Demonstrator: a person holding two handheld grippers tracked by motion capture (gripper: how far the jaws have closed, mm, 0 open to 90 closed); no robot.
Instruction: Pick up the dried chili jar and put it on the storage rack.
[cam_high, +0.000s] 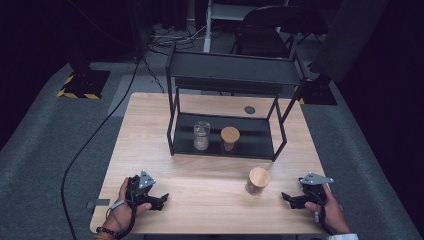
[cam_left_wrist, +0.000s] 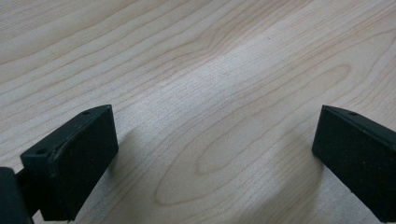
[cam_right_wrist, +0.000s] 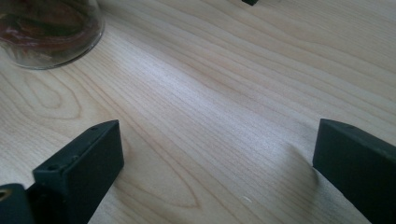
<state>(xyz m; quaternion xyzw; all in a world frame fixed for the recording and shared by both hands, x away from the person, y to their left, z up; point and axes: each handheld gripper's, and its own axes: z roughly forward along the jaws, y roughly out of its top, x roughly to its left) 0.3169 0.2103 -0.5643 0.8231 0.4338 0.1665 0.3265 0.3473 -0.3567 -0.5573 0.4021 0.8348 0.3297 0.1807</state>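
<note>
R gripper (cam_high: 289, 199) jaws spread, nothing between, near lidded jar (cam_high: 258, 180), L gripper (cam_high: 161, 199) spread too, both on table (cam_high: 210, 200)

Lidded jar (cam_high: 258, 180) on table (cam_high: 200, 195), before rack (cam_high: 227, 107).

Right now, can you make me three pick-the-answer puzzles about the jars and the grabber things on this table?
1. Where is the jar nearest the right gripper?
A. on the bare table
B. on the rack's top shelf
C. on the floor

2. How many jars have wooden lids?
A. none
B. two
C. four

3. How do the left gripper's jaws stand?
A. clamped on a jar
B. wide apart, nothing between
C. holding a spoon

Answers:
1 A, the lidded jar stands on the table in front of the rack.
2 B, that one and the shelf jar; the clear jar has none.
3 B, only wood between them.
</note>
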